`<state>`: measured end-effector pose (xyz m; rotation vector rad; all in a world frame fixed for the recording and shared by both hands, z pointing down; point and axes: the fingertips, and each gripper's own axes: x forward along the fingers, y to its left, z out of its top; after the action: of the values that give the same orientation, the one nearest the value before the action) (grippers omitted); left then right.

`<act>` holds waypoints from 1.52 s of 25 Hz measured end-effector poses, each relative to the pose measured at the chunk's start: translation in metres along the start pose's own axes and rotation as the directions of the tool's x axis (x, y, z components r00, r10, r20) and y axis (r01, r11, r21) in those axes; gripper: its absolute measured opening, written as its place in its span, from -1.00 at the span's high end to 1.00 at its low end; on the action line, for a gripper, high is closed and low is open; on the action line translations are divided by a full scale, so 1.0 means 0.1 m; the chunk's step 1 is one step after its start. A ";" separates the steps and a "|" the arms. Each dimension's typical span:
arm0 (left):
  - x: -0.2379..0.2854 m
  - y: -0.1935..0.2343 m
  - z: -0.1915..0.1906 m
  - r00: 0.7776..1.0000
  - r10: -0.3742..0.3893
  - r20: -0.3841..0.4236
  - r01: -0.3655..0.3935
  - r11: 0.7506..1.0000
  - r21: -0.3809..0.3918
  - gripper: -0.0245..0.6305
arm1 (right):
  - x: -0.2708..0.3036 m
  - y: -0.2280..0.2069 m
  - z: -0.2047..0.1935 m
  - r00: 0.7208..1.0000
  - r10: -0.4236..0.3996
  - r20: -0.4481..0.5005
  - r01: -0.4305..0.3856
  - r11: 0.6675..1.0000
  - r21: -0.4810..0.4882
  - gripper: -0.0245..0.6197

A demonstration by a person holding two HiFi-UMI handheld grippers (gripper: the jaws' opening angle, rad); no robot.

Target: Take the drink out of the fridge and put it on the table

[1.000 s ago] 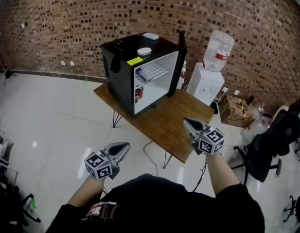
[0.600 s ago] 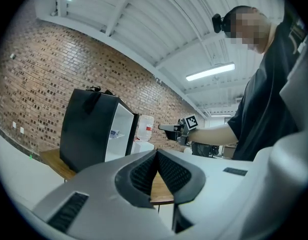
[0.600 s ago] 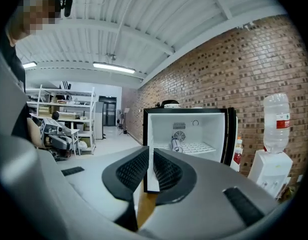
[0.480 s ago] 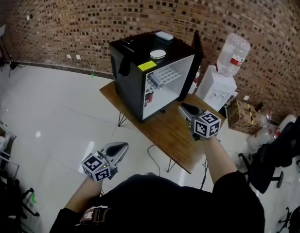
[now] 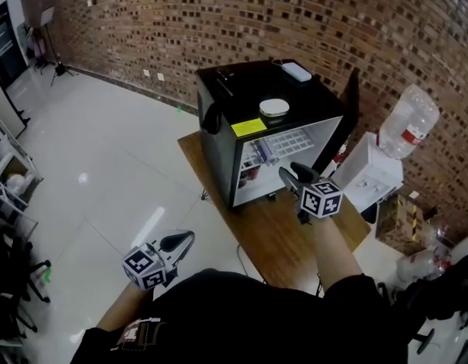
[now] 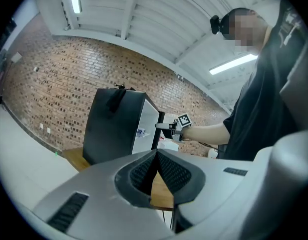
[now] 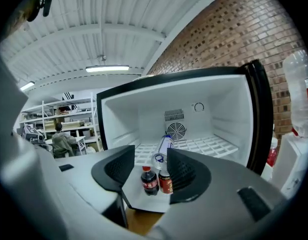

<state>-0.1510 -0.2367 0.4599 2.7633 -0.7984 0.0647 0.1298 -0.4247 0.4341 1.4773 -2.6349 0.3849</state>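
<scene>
The right tongs [image 5: 289, 174], empty and with jaws that have just been opening, point at the open fridge [image 5: 218, 146] on the tabletop [image 5: 283, 237] at centre frame in the head view, probably spreading to fit a drink. The left tongs [image 5: 183, 240] hang pressed together and empty at lower left, seemingly not needed yet. In the right gripper view a cola bottle [image 7: 149, 180] and a can [image 7: 165, 182] stand side by side on the fridge floor, framed low at centre between the jaws but well beyond them.
</scene>
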 end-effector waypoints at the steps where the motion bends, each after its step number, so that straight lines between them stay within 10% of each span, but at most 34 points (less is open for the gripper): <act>1: 0.02 0.03 0.01 1.000 -0.001 -0.002 0.001 1.000 0.000 0.93 | 0.06 -0.05 -0.03 1.000 -0.009 -0.004 0.009 1.000 -0.002 0.20; 13: -0.37 0.58 0.08 0.999 -0.012 -0.036 0.012 1.000 -0.004 0.93 | 0.96 -0.07 0.15 0.990 -0.134 -0.040 0.128 0.983 -0.132 0.13; 21: -0.77 0.79 0.03 0.993 0.039 -0.114 -0.035 0.999 0.037 0.93 | 1.43 -0.23 0.16 0.933 -0.322 -0.159 0.215 0.856 -0.471 0.13; 32: -0.94 0.94 -0.02 0.989 0.083 -0.120 -0.080 0.996 0.034 0.93 | 1.80 -0.46 -0.18 0.831 -0.406 -0.380 0.157 0.827 -0.539 0.12; 38: -0.93 0.92 -0.01 0.990 0.088 -0.111 -0.085 0.996 0.026 0.93 | 1.83 -0.55 -0.03 0.830 -0.449 -0.330 0.222 0.809 -0.544 0.12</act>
<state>-0.2790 -0.2629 0.4720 2.7158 -0.8920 0.2448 0.0804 -0.6025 0.4839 1.4355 -1.8613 0.0063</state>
